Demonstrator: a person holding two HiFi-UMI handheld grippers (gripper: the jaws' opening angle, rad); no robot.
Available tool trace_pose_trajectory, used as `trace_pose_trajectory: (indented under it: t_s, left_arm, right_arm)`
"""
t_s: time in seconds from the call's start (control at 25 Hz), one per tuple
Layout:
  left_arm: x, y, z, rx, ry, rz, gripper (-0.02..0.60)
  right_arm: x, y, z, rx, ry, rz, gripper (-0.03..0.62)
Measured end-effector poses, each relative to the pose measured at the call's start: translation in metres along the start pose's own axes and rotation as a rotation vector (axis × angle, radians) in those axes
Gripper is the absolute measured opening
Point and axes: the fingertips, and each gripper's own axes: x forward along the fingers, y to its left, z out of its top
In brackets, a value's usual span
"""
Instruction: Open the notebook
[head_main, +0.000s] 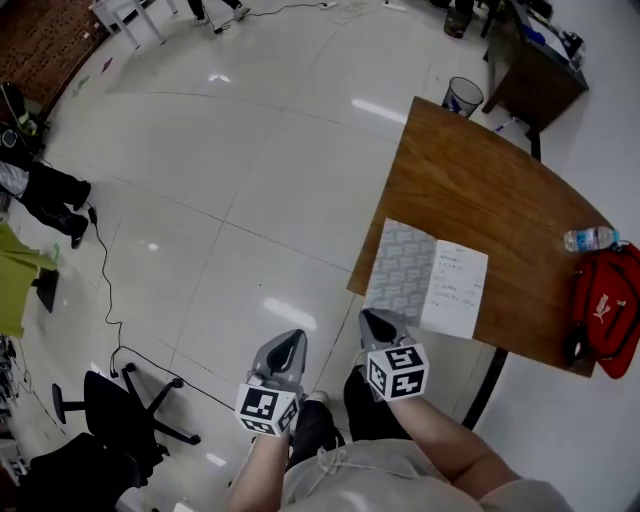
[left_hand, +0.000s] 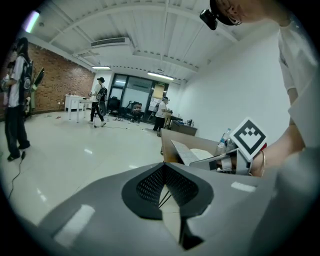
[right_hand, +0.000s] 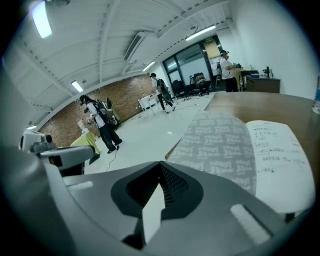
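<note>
- The notebook (head_main: 425, 283) lies open and flat at the near left corner of the tabletop (head_main: 480, 180). Its cover (head_main: 400, 270) is turned out to the left and juts a little past the edge, and a written page (head_main: 455, 292) faces up.
- The opening is judged to be done already, so little more seems called for than leaving the spread undisturbed.
- Should the cover need pressing flatter, this would best be done near the fold, where wood backs it. A push on the overhanging strip could tip or slide the book off.
- The right gripper (head_main: 374, 322) is held just short of the notebook's near edge. Its jaws are brought together at the tips, with nothing between them.
- The left gripper (head_main: 292, 342) is held further left, over the floor (head_main: 250, 180) and apart from the tabletop. Its jaws are likewise closed and empty.
- The cover is grey with a repeated pale print. It is judged to be thin card that would bend easily.
- The page is white paper with faint lines of handwriting.
- The tabletop is brown wood with a matt grain and a curved far side, and the floor is pale, glossy tile.
- A clear plastic bottle (head_main: 590, 238) and a red fabric bag (head_main: 605, 305) are seen at the far right edge, well apart from the notebook.
</note>
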Motion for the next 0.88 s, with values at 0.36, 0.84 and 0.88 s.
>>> trace_pose_trajectory:
  t_s: [0.36, 0.84, 0.88]
  left_arm:
    - [-0.017, 0.021, -0.019, -0.048, 0.014, 0.018, 0.005]
    - [-0.033, -0.057, 0.092, 0.173, -0.188, -0.249, 0.005]
    - [-0.041, -0.064, 0.097, 0.192, -0.203, -0.268, 0.005]
  right_arm:
    - [0.026, 0.011, -0.014, -0.057, 0.045, -0.01, 0.006]
    - [-0.129, 0.016, 0.044, -0.116, -0.286, -0.195, 0.006]
    - [-0.144, 0.019, 0.042, -0.125, -0.309, -0.215, 0.006]
